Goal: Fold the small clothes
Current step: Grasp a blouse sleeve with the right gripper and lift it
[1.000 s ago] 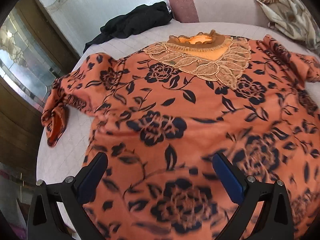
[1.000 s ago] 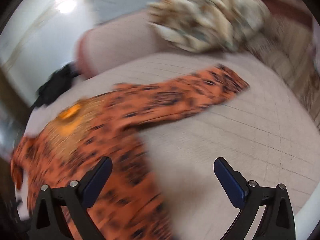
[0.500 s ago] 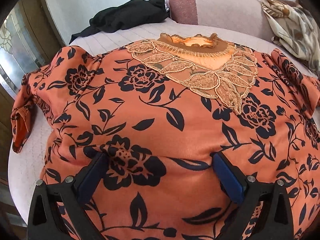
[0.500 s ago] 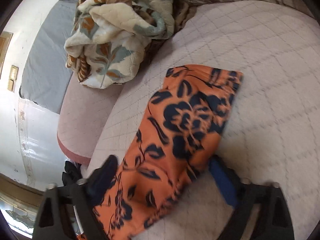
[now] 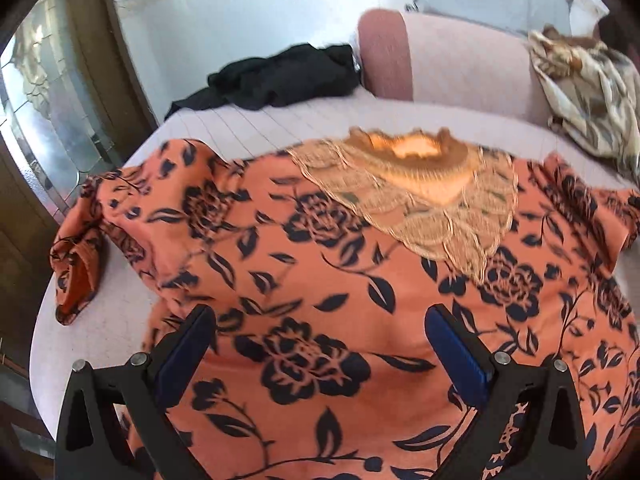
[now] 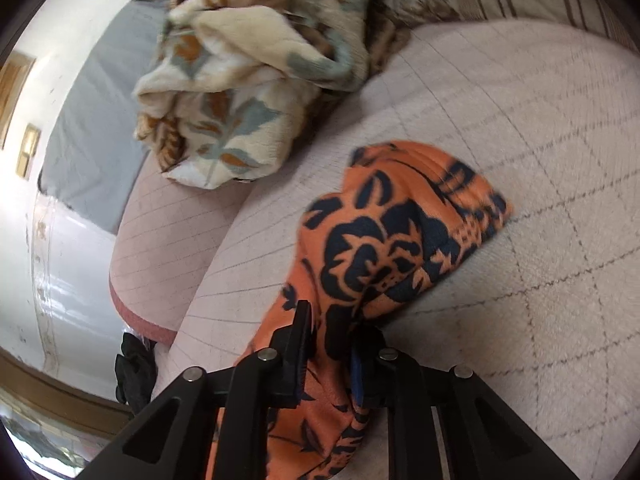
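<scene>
Right wrist view: right gripper (image 6: pixel 332 356) closing on the sleeve (image 6: pixel 392 240) of the soft orange blouse with dark flowers (image 5: pixel 340 300), spread on the pale quilted bed (image 6: pixel 540 160). Light, limp cloth — likely to sag, so grip near the cuff. Left gripper (image 5: pixel 320 344) hangs spread over its near body — holding nothing.

Pale quilted bed (image 5: pixel 256 128) w/ pink bolster (image 5: pixel 440 68), white wall (image 5: pixel 240 4), leaded-glass door (image 5: pixel 48 120) at left.

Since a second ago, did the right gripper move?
Yes. The right gripper has come in over the orange sleeve, away from the beige leafy blanket, and its jaws are closing with the sleeve between them.
</scene>
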The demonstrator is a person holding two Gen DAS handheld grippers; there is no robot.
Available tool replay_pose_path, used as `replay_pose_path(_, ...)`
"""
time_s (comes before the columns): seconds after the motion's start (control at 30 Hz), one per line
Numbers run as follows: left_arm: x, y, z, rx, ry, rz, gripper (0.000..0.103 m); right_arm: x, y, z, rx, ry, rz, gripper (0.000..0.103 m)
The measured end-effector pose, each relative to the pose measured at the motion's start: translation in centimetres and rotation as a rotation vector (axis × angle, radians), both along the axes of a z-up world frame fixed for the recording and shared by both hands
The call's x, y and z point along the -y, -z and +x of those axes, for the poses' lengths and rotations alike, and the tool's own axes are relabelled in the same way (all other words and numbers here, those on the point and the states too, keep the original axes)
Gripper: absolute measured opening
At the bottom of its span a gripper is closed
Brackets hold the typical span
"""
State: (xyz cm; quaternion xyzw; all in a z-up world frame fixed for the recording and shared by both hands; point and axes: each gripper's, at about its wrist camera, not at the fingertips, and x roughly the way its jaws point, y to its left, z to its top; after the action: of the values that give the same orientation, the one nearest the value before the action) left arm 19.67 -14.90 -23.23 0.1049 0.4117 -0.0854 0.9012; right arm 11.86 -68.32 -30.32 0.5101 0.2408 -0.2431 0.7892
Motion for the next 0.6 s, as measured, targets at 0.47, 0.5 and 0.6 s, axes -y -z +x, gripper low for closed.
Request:
replay_pose_path(0.47, -3.3, -2.2, 0.0, 0.022, -0.05, -0.077, 0.103, -8.4, -9.8, 1.8, 0.06, -0.173, -0.206, 0.017)
replay_pose_path(0.5, -3.5, -2.3, 0.0, 0.021, -0.052, -0.081, 0.103, -9.5, -10.7, 2.3, 0.068, -0.198, -0.219, 0.017)
replay_pose_path(0.6, -4.3, -2.5, 0.3, 0.016, -0.073, -0.085, 0.103, -12.6, -12.7, 3.6, 0.089, -0.271, -0.233, 0.017)
